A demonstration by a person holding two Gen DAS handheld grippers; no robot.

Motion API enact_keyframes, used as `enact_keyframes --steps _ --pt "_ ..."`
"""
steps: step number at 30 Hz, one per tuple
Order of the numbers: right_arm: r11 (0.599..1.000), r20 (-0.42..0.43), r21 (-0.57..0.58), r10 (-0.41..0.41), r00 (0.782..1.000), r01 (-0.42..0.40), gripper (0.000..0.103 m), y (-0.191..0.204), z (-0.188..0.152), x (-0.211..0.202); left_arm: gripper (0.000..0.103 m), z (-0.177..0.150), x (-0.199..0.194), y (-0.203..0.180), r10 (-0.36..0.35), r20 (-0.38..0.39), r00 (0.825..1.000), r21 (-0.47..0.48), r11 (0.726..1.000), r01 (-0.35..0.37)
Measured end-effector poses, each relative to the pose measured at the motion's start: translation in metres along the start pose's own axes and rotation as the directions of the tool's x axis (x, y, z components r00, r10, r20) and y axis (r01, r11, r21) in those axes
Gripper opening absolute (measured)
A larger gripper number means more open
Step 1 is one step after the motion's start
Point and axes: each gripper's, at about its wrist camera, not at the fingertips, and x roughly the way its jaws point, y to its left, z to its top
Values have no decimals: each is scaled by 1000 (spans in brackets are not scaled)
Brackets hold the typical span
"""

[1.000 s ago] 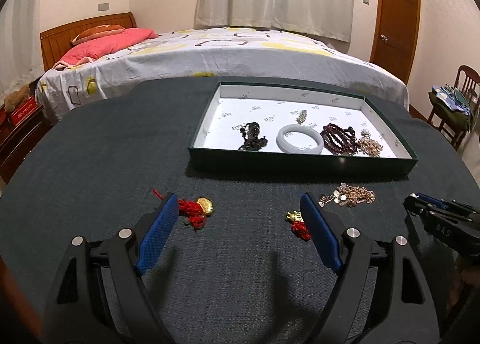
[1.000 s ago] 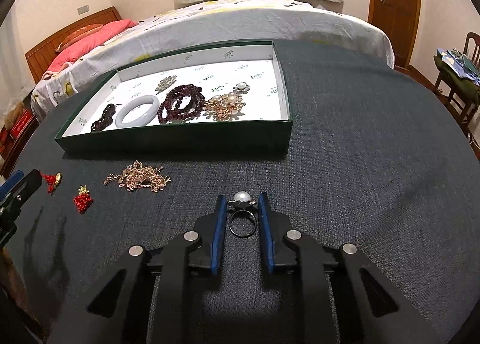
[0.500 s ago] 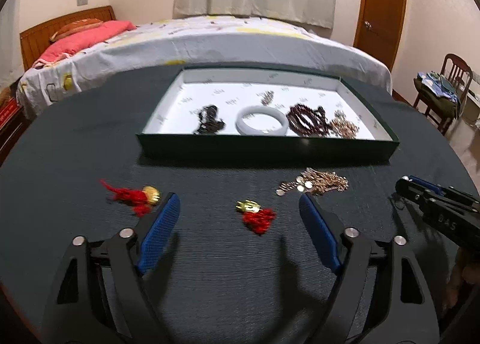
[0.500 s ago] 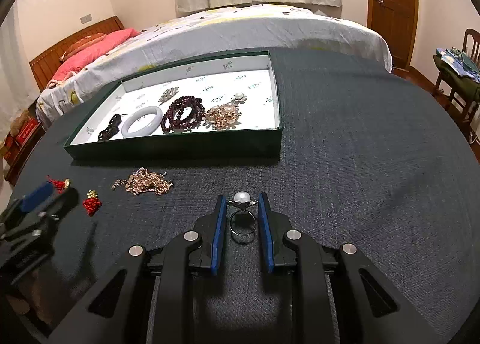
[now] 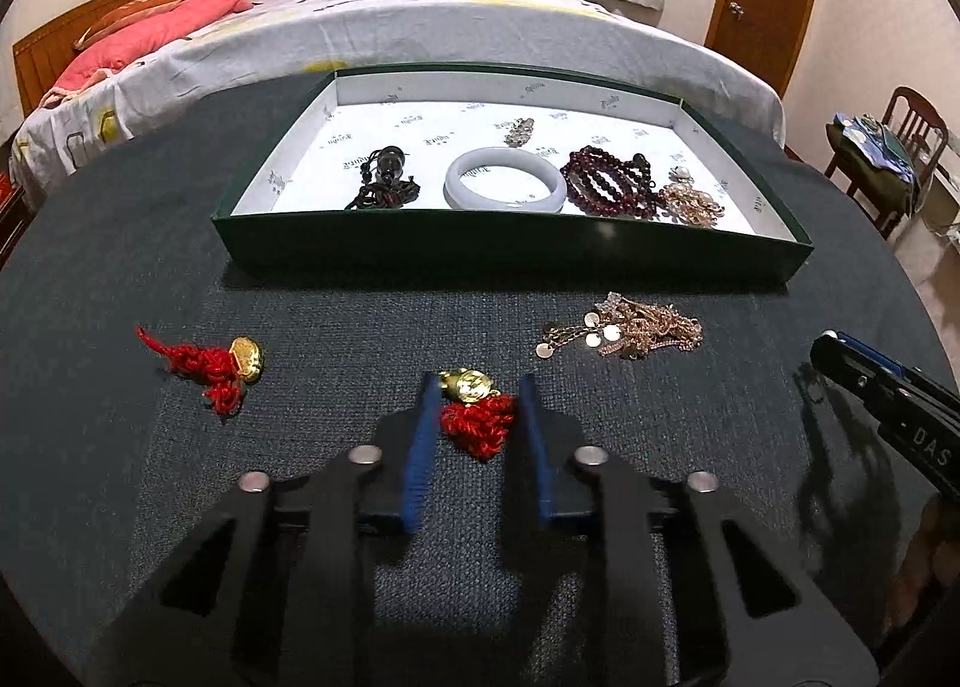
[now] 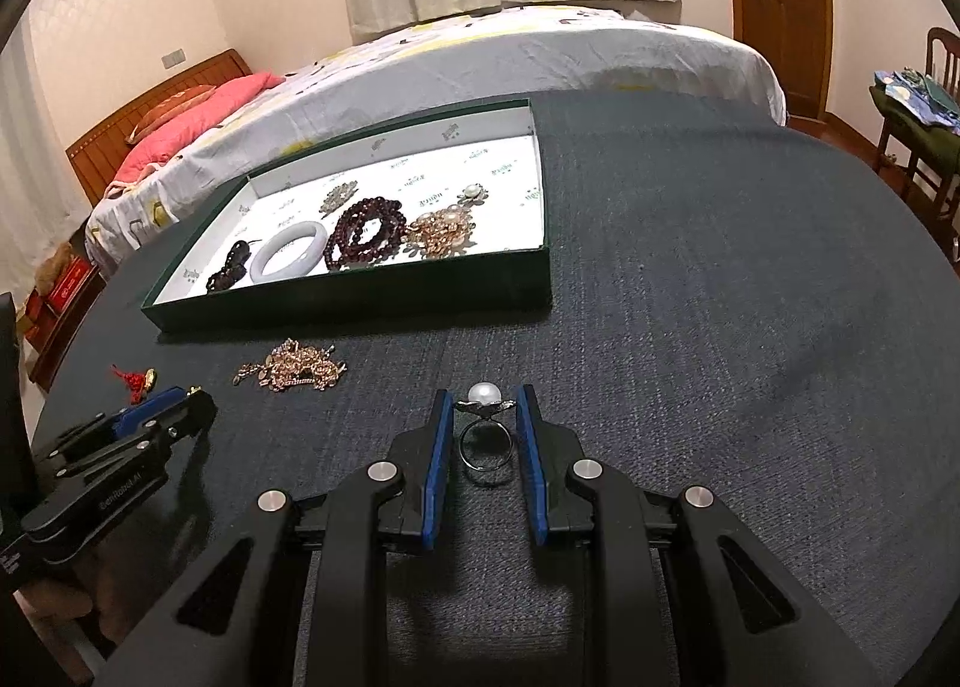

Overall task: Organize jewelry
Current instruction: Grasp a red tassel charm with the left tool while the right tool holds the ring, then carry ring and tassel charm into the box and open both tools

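The left gripper [image 5: 474, 417] has swung across and drawn its blue fingers in around the red-tasselled gold charm [image 5: 475, 411]; a second ago they stood wide apart. Now they sit just beside the tassel on either side, whether actually biting it I cannot tell. The right gripper [image 6: 485, 429] stays pinched on the pearl ring [image 6: 485, 428], low over the dark tablecloth [image 6: 720, 387], as before. The green tray [image 5: 516, 261] already holds the jade bangle [image 5: 505, 188], the dark red bead bracelet [image 5: 609, 188] and a few other pieces. A second red charm [image 5: 207, 364] and the rose-gold chain [image 5: 624, 327] lie on the cloth in front of it. To my eye both hands are about ready to carry a piece to the tray
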Motion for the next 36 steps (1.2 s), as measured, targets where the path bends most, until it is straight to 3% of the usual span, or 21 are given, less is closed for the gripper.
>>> enact_keyframes --steps 3,16,26,36 --pt "1000 2 -3 -2 1000 2 22 1 0 0 15 0 -2 2 -14 2 1000 2 1000 14" --pt "1000 14 -17 -6 1000 6 22 4 0 -4 14 -1 -20 7 -20 52 998 -1 1000 20" --pt "1000 55 -32 3 998 -1 22 11 9 -18 14 17 -49 8 -23 136 990 -9 1000 25" --pt "998 137 -63 23 990 -14 22 25 40 -35 14 46 -75 12 -60 212 975 -27 997 67"
